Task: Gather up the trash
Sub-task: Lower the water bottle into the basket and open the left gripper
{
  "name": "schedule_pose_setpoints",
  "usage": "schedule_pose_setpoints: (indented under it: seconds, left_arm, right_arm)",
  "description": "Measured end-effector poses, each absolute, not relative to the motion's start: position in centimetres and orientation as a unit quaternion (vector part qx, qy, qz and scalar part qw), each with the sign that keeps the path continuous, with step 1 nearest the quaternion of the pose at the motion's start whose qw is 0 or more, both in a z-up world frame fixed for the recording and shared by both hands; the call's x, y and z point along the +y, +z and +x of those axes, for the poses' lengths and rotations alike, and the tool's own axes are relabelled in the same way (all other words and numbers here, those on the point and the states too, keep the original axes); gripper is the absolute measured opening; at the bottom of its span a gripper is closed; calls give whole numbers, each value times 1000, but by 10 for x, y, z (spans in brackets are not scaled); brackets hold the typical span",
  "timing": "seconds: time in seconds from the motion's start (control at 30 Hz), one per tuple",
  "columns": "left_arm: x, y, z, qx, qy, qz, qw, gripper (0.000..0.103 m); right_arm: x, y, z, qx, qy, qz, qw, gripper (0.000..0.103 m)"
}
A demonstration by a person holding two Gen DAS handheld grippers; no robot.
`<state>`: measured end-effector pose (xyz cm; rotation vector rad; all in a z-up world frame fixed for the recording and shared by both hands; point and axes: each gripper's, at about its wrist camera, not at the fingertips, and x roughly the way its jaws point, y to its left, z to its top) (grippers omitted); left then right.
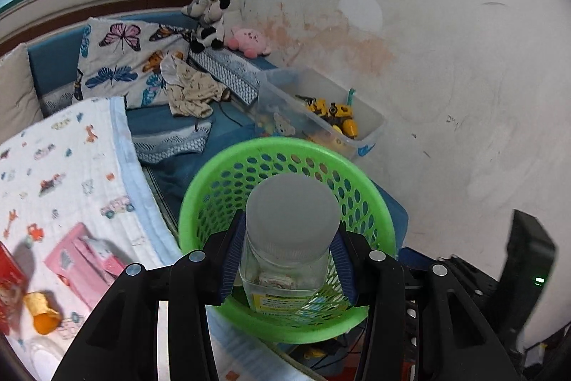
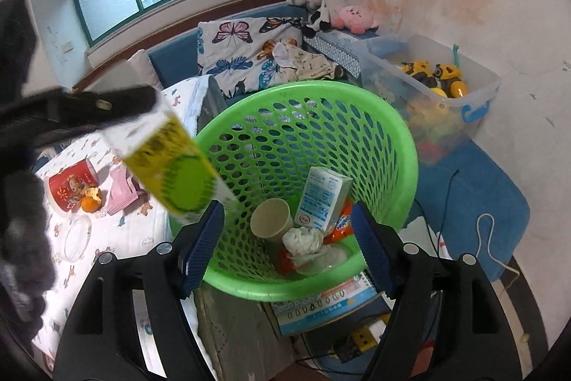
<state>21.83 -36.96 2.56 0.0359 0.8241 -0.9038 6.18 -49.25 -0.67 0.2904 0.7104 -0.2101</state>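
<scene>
My left gripper (image 1: 285, 256) is shut on a clear plastic jar with a grey lid (image 1: 292, 213) and holds it over the green basket (image 1: 378, 206). In the right wrist view the jar (image 2: 171, 163) shows its yellow-green label, tilted above the basket's left rim, with the left gripper's black finger on it. My right gripper (image 2: 285, 245) is open and empty above the near rim of the basket (image 2: 403, 138). Inside lie a paper cup (image 2: 271, 220), a white and blue carton (image 2: 323, 199), crumpled tissue (image 2: 303, 240) and an orange wrapper.
On the patterned sheet (image 1: 53, 174) lie a pink packet (image 1: 85, 259), a red tin (image 2: 71, 184), orange peel (image 1: 43, 313) and a clear lid (image 2: 75, 238). A clear toy bin (image 2: 446, 84) stands by the wall. Pillows and plush toys lie behind. Cables run on the blue mat.
</scene>
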Motion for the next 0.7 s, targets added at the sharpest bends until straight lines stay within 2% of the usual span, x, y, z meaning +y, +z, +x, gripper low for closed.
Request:
schedule_pose_setpoints:
  seconds: [0.33,0.7]
  left_arm:
    - [-385,-8,223,419,-430,18,799,45]
    - [-364,7,214,408,-444,7,797,45]
  right_arm:
    - [-488,-7,53,344,-99,149,922,74]
    - [-481,-4,49,338,-93,150,924,74]
